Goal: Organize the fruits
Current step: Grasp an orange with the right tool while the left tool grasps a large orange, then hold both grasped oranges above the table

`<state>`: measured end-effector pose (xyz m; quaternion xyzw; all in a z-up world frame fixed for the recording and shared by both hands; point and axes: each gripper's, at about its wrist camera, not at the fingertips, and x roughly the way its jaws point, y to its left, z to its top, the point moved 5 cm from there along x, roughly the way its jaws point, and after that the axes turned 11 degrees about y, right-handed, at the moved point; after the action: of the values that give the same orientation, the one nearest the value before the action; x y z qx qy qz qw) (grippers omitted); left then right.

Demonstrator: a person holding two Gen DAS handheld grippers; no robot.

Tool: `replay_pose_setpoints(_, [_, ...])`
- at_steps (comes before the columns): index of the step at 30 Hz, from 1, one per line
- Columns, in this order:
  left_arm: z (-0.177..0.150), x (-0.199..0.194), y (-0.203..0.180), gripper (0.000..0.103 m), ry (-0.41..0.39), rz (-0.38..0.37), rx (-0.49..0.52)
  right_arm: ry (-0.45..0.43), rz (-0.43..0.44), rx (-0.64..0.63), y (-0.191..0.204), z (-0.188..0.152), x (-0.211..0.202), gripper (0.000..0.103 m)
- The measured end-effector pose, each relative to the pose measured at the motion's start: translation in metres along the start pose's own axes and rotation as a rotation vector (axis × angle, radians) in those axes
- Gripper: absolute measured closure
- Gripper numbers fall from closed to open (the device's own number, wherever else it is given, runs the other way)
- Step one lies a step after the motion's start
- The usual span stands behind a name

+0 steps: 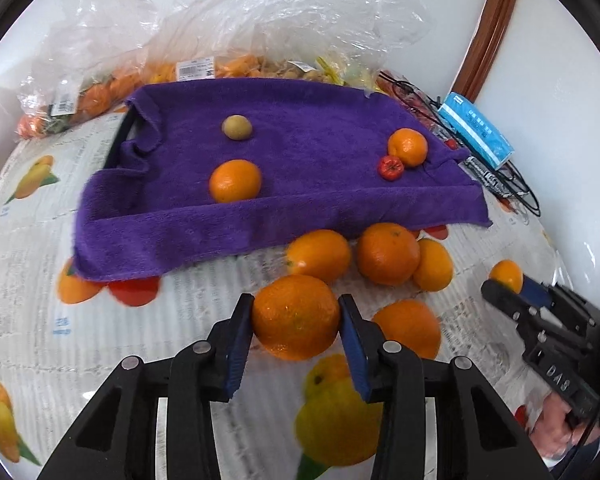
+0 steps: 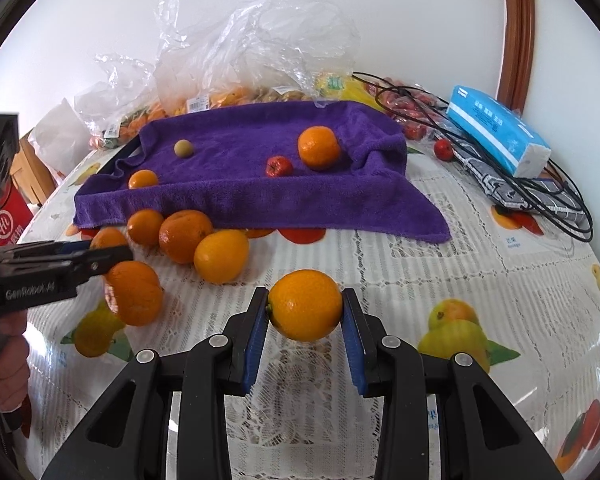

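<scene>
My left gripper (image 1: 296,301) is shut on a large orange (image 1: 296,318) just above the fruit-print tablecloth; both blue pads press its sides. Beyond it, several loose oranges (image 1: 388,254) lie by the front edge of a purple towel (image 1: 300,208) draped over a tray. On the towel rest two oranges (image 1: 235,181), a small tan fruit (image 1: 237,127) and a small red fruit (image 1: 390,167). My right gripper (image 2: 304,295) is shut on a smaller orange (image 2: 305,305), lifted off the table. In the left wrist view that gripper (image 1: 504,286) shows at the right edge.
Clear plastic bags (image 1: 220,40) of fruit pile up against the wall behind the towel. A blue tissue pack (image 2: 500,136), black cables (image 2: 560,200) and a patterned pouch lie at the back right. A red box (image 2: 8,220) stands beyond the table's left edge.
</scene>
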<state>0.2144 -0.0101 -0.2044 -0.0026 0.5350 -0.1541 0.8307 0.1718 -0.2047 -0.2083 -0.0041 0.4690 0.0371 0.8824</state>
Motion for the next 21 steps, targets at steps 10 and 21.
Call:
replay_pose_setpoints(10, [-0.006,0.0,0.018,0.063,-0.026,0.071,-0.011,0.016,-0.002,-0.013,0.009,0.006,0.015,0.067])
replay_pose_setpoints(21, [-0.008,0.0,0.019,0.063,-0.073,0.07,-0.008,0.067,-0.02,-0.014,0.009,0.004,0.025,0.067])
